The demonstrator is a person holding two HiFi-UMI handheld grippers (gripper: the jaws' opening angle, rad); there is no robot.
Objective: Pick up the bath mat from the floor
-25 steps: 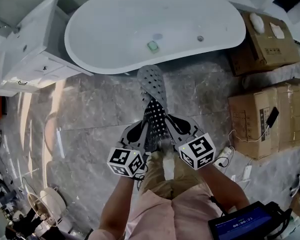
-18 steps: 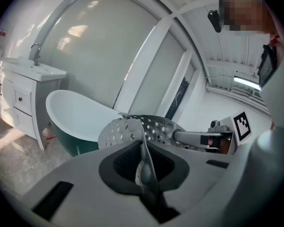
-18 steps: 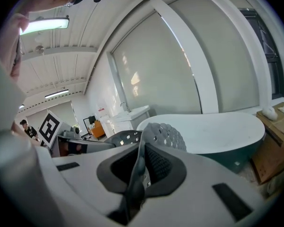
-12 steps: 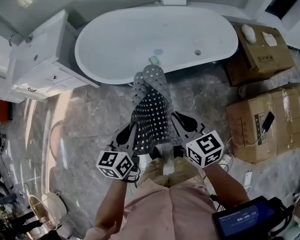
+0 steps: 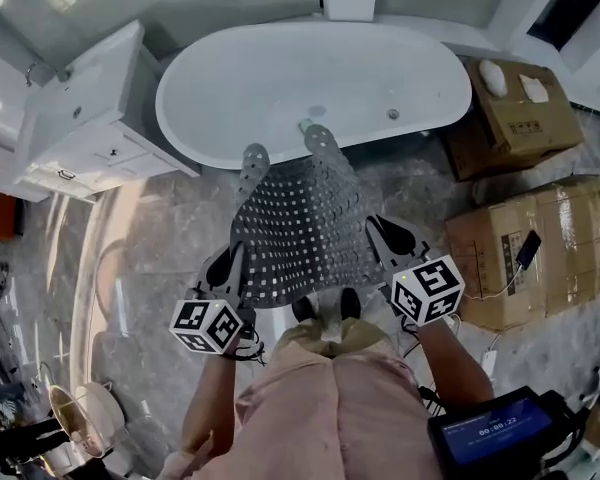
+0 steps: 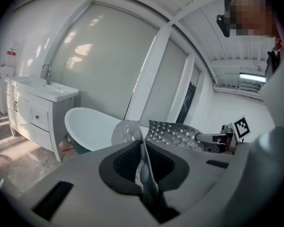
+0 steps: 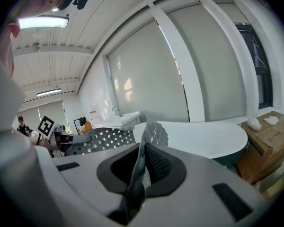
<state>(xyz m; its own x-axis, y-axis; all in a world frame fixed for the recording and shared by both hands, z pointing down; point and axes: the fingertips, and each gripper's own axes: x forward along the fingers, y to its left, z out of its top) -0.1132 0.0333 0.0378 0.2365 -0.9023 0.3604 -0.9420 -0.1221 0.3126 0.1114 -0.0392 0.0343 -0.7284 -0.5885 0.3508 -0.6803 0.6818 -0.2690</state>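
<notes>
Grey perforated bath mat (image 5: pixel 300 233) stretched between left gripper (image 5: pixel 226 266) and right gripper (image 5: pixel 390 238), each pinching a side edge, held above the marble floor (image 5: pixel 160 238) (shoes (image 5: pixel 322 306) just under its near edge), white bathtub (image 5: pixel 280 78) beyond, cardboard boxes (image 5: pixel 540 253) at right

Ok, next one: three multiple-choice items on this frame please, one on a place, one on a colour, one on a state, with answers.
1. In the head view, where do the cardboard boxes stand relative to the bathtub?
A. to its left
B. to its right
C. inside it

2. What colour is the bath mat?
A. grey
B. red
C. yellow

3. The left gripper and right gripper are:
A. both open
B. both shut on the bath mat
C. one open, one shut

Answers:
1 B, the cardboard boxes line the right edge.
2 A, it is grey with holes.
3 B, each gripper view shows a mat edge pinched between the jaws.
</notes>
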